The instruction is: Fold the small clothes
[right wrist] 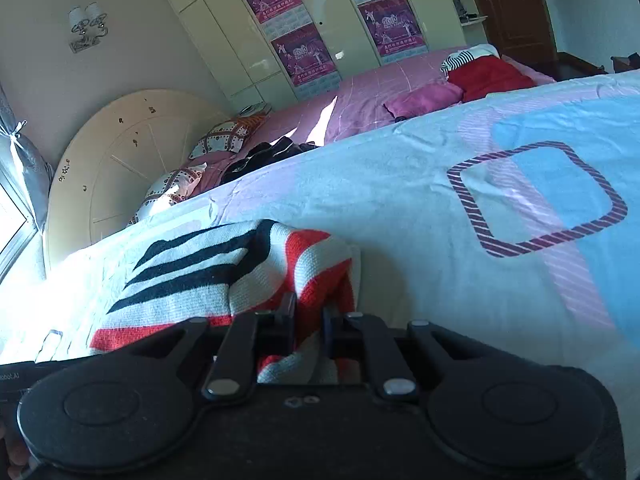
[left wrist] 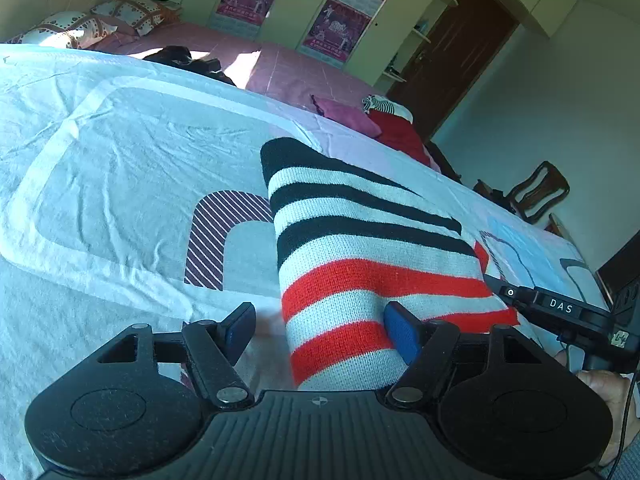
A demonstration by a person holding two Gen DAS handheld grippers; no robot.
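Note:
A folded knit garment with black, white and red stripes lies on the white patterned bedsheet. My left gripper is open; its near edge lies between the blue pads, which stand wide apart. The right gripper shows at the garment's right edge in the left wrist view. In the right wrist view the garment lies ahead, and my right gripper is shut on its red and white edge.
A second bed with a pink sheet stands beyond, holding red and pink clothes, dark clothes and pillows. A wardrobe with posters, a brown door and a wooden chair line the room.

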